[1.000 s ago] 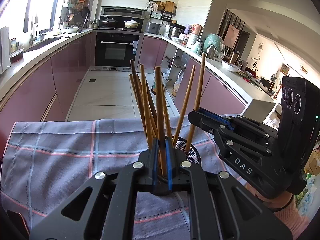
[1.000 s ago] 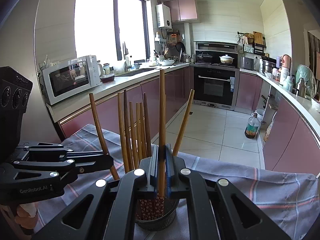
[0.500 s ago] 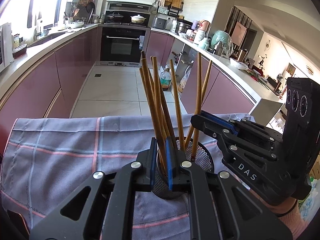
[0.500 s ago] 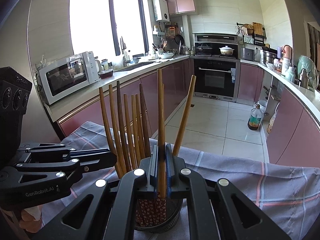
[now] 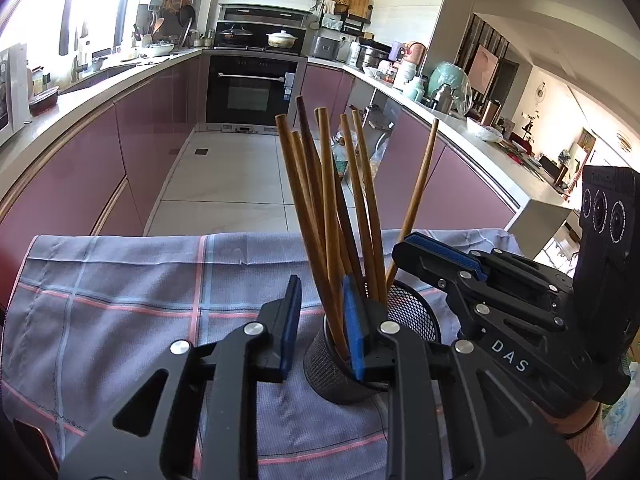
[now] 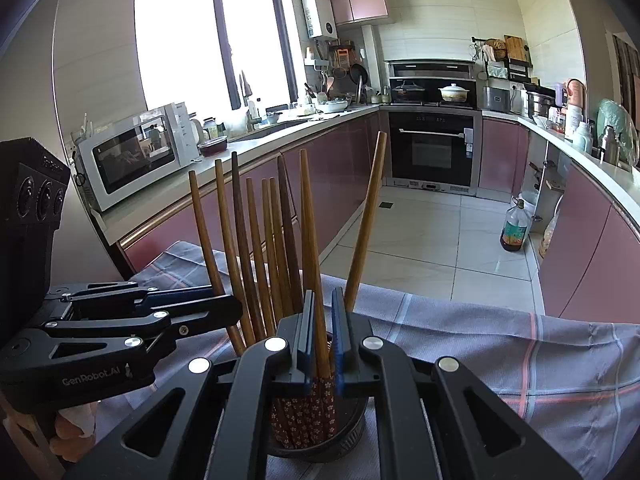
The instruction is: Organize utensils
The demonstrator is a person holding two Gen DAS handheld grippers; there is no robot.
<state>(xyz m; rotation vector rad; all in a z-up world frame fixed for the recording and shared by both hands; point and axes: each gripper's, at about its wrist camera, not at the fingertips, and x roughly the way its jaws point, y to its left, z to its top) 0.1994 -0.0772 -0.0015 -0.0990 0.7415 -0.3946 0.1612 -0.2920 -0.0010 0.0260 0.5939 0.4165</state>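
Two black grippers with blue pads meet over a black mesh holder standing on a grey checked cloth with pink and pale blue lines. Nearest in the left wrist view, the left gripper has its jaws parting: a clear gap shows between the pads, and several brown wooden chopsticks rise through that gap without either pad visibly pressing on them. The right-hand pad sits against the holder's rim, the left-hand one stands over bare cloth just beside the holder. To the right of it, the right gripper reaches in from the side, near the holder's far rim.

From the right wrist view, the right gripper has its pads nearly together with one chopstick between them; a thin gap shows beside the stick, so whether the pads still press on it I cannot tell. All the chopsticks stand tip-down in the mesh holder, fanned out and leaning, their lower ends patterned red with small flowers. The left gripper lies level at the left of that bundle.

Beyond the cloth lie a pale tiled floor, mauve cabinets, a white microwave and, furthest, a built-in oven.
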